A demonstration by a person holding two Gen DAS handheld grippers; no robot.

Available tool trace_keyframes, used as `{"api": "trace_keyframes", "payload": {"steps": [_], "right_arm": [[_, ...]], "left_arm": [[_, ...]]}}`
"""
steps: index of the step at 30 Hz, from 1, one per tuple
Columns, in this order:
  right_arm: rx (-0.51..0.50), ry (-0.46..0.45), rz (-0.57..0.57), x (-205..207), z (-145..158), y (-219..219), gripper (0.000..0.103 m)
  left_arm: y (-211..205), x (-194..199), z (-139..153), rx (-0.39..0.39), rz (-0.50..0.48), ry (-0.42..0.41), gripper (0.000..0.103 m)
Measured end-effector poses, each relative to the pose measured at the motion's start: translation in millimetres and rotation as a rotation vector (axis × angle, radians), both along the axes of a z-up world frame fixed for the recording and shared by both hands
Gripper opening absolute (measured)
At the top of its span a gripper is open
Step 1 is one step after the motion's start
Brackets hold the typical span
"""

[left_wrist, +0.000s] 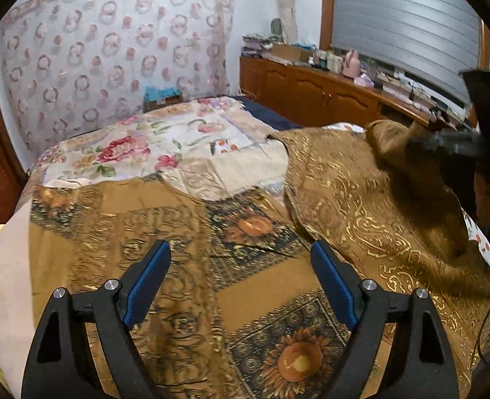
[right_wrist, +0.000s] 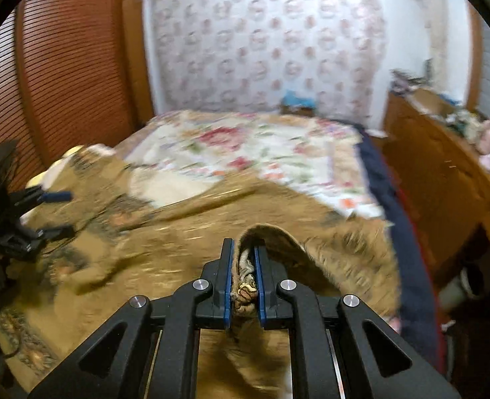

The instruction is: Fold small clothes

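Observation:
A brown cloth with gold paisley pattern [left_wrist: 361, 199] lies on the bed, its right part lifted. My right gripper [right_wrist: 244, 249] is shut on a bunched edge of this brown cloth [right_wrist: 245, 279] and holds it above the bed; it shows blurred at the right in the left wrist view [left_wrist: 451, 143]. My left gripper [left_wrist: 241, 249] is open and empty, hovering over a brown sunflower-patterned cover [left_wrist: 211, 299]. It shows at the far left in the right wrist view [right_wrist: 59, 212].
A floral bedspread [left_wrist: 152, 146] covers the far part of the bed. A wooden cabinet [left_wrist: 311, 89] with clutter runs along the right. A louvred wooden door [right_wrist: 62, 66] stands at the left. A patterned curtain [left_wrist: 112, 50] hangs behind.

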State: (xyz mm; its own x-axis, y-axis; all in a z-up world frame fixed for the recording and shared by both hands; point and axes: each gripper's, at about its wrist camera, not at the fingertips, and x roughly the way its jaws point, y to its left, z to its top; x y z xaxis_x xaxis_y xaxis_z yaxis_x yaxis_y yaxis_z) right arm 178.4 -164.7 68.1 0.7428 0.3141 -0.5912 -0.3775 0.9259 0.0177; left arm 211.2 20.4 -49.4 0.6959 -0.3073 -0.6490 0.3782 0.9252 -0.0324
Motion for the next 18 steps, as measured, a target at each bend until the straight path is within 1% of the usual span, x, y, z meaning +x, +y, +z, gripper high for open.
{"api": "trace_keyframes", "payload": {"steps": [2, 3, 4, 5, 6, 9, 13, 16, 18], "right_arm": [[0.011, 0.051, 0.044, 2, -13, 8, 0.011], [0.010, 0.073, 0.068, 2, -19, 11, 0.014], [0.000, 0.094, 0.085, 2, -23, 11, 0.018], [-0.009, 0.116, 0.095, 4, -27, 10, 0.029], [-0.012, 0.135, 0.097, 3, -32, 8, 0.037], [-0.006, 0.148, 0.071, 6, -34, -7, 0.039], [0.009, 0.128, 0.012, 13, -29, -34, 0.043], [0.015, 0.106, -0.029, 21, -23, -41, 0.043], [-0.002, 0.096, -0.061, 33, -25, -47, 0.043]], "left_arm": [[3, 0, 0, -0.002, 0.006, -0.002, 0.087], [4, 1, -1, -0.003, 0.009, 0.000, 0.087], [6, 2, -2, -0.006, 0.011, 0.004, 0.087], [6, 2, -4, -0.009, 0.011, 0.008, 0.087], [7, 3, -6, -0.010, 0.011, 0.012, 0.087], [8, 3, -7, -0.008, 0.015, 0.012, 0.087], [10, 0, -5, -0.013, 0.022, 0.001, 0.087], [13, 1, -5, -0.014, 0.040, -0.008, 0.087], [16, 1, -6, -0.017, 0.052, -0.006, 0.087]]}}
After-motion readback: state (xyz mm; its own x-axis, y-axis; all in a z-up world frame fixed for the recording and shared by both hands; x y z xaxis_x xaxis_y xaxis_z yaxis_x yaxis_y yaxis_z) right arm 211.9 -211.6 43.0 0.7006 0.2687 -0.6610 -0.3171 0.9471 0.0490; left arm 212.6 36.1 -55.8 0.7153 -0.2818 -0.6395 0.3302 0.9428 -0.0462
